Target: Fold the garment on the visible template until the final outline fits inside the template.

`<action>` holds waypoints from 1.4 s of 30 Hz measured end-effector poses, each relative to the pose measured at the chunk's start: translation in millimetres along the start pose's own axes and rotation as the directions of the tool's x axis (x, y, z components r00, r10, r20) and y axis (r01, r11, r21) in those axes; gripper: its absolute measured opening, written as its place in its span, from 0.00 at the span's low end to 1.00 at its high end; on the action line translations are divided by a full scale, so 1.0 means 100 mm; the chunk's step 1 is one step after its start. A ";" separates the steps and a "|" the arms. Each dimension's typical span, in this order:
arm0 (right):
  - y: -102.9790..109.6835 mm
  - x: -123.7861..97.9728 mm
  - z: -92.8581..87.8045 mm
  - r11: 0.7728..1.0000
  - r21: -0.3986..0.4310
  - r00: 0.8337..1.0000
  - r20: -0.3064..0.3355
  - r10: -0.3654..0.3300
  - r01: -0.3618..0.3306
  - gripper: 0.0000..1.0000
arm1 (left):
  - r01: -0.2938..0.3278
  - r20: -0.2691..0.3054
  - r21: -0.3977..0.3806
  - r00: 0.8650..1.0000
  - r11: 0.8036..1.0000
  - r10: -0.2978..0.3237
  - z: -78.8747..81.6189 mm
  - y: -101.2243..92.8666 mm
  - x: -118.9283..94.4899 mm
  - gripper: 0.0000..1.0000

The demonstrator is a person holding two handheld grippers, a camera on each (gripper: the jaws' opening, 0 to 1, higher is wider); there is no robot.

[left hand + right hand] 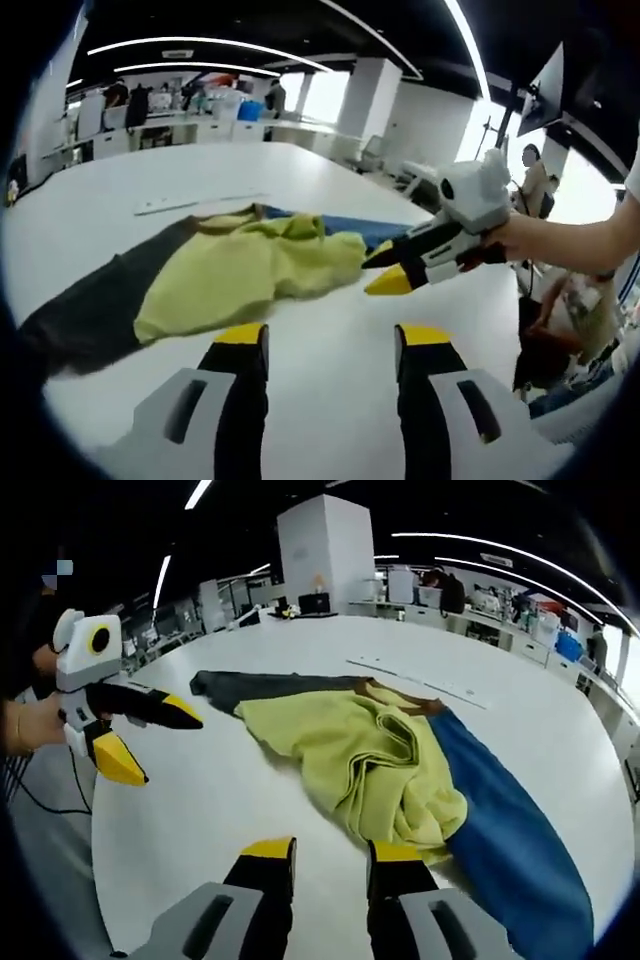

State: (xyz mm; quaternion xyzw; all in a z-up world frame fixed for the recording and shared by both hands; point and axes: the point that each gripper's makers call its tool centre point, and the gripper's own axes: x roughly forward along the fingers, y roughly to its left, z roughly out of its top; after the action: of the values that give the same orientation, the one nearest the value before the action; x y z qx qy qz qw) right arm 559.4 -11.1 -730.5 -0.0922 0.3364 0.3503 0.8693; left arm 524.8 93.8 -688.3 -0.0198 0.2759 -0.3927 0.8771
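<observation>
Yellow-tipped fingers of the left gripper (330, 345) rise at the bottom of the left gripper view, spread apart with bare white table (330, 390) between them and nothing held. Taking the yellow garment (240, 270) as landmark in this view: to its left a dark grey cloth (95, 310) stretches out from under it, behind it a blue cloth (365, 228) shows, and farther back on the table lies a thin pale strip (195, 203). To the garment's right the right gripper (385, 270), held by a hand (510, 238), hovers just beside the garment's edge, its fingers parted and gripping nothing. In the right gripper view, the left gripper (160, 742) hangs well left of the garment (365, 755), fingers apart; the right gripper's (330, 855) own fingers stand spread just short of the crumpled garment's near edge; the blue cloth (510, 830) lies to the garment's right.
</observation>
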 end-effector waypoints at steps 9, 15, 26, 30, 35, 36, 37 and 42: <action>-0.03 0.11 -0.07 1.000 -0.025 1.000 -0.016 0.008 -0.009 0.19 | 0.032 -0.008 0.028 0.999 0.999 -0.032 -0.03 -0.05 0.28 0.38; -0.06 0.14 -0.06 0.999 -0.040 1.000 0.002 -0.013 0.013 0.14 | 0.016 0.005 0.012 1.000 1.000 -0.016 0.00 -0.01 0.42 0.35; -0.06 0.21 -0.03 0.997 -0.072 0.999 0.022 -0.038 0.039 0.10 | -0.005 0.038 -0.019 0.999 1.000 0.006 0.15 -0.02 0.81 0.27; -0.08 0.21 -0.03 0.996 -0.076 0.999 0.025 -0.048 0.050 0.08 | -0.016 0.048 -0.027 0.999 0.999 0.018 0.17 -0.01 0.89 0.26; -0.11 0.22 -0.03 0.997 -0.050 0.998 0.032 -0.057 0.059 0.06 | -0.028 0.047 0.007 0.999 1.000 0.027 0.19 -0.01 1.03 0.25; -0.11 0.22 -0.03 0.997 -0.047 0.998 0.031 -0.058 0.059 0.05 | -0.031 0.046 0.012 0.998 0.999 0.030 0.18 -0.01 1.04 0.24; -0.12 0.22 -0.03 0.997 -0.038 0.998 0.035 -0.061 0.062 0.04 | -0.041 0.041 0.022 0.998 0.999 0.040 0.17 0.00 1.07 0.23; -0.12 0.22 -0.03 0.997 -0.037 0.997 0.041 -0.061 0.062 0.04 | -0.069 0.021 0.058 0.997 0.996 0.068 0.13 0.02 1.16 0.21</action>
State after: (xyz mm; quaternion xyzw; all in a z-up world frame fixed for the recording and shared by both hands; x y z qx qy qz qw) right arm 577.8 -9.4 -748.0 -0.1119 0.3092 0.3313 0.8844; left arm 595.4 12.2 -731.7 0.0116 0.2565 -0.3700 0.8928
